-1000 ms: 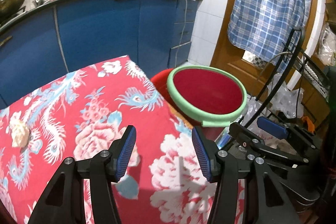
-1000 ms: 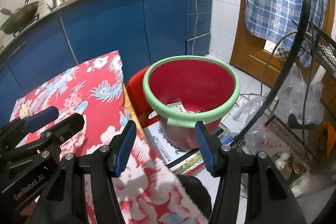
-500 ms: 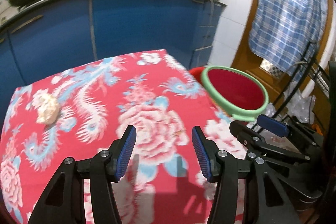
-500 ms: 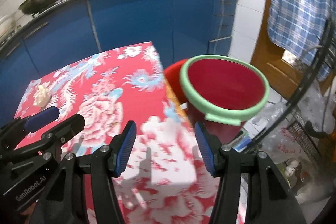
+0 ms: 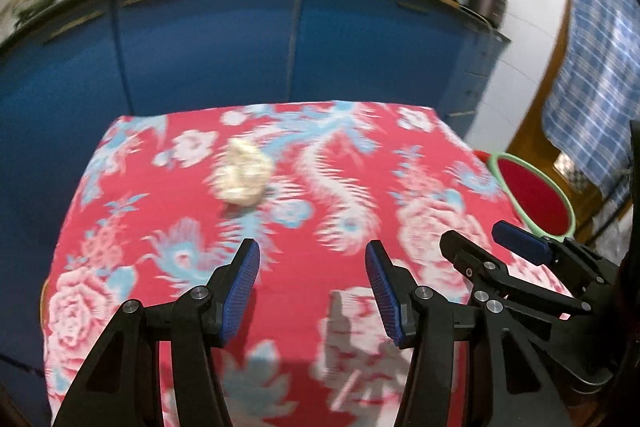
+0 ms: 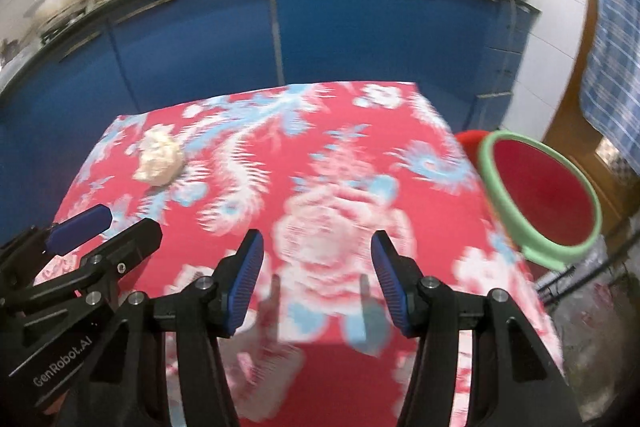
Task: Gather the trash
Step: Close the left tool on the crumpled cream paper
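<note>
Left wrist: left gripper (image 5: 312,287) spread, empty; crumpled paper wad (image 5: 243,173) near bench (image 5: 120,227) far-left corner; right gripper (image 6: 318,285) spread too.

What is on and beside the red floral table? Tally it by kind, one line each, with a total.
Crumpled paper wad on the tablecloth: 1
Red bin with green rim beside the table: 1
Grippers over the cloth, jaws open and empty: 2, left gripper and right gripper
Total: 4
</note>
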